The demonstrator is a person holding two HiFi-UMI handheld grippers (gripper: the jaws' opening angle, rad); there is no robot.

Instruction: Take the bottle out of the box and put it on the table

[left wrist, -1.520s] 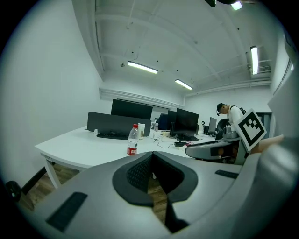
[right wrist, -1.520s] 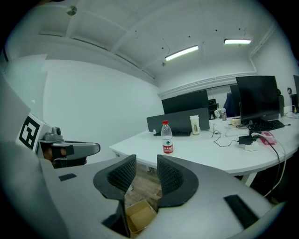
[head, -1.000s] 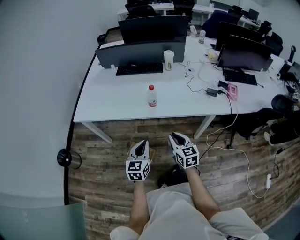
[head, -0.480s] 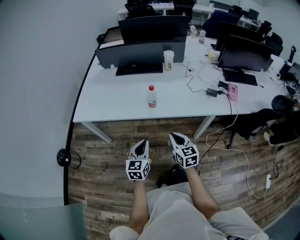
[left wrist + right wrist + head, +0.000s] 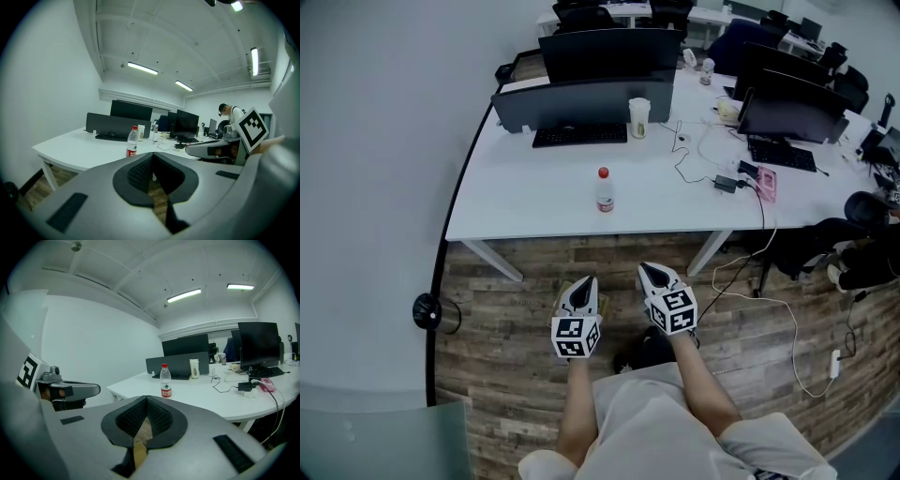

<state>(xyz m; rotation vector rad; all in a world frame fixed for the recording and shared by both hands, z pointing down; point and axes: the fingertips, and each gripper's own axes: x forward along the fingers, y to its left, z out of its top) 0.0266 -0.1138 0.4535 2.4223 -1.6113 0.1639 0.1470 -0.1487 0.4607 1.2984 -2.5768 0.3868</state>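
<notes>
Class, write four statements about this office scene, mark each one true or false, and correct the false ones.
1. The bottle stands upright on the white table. True.
2. The bottle's cap is blue. False: it is red.
3. The right gripper holds the bottle. False: its jaws are shut on nothing, over the floor short of the table.
4. A black keyboard lies on the table beyond the bottle. True.

The clear bottle (image 5: 604,192) has a red cap and label; the table (image 5: 525,202) is white.
</notes>
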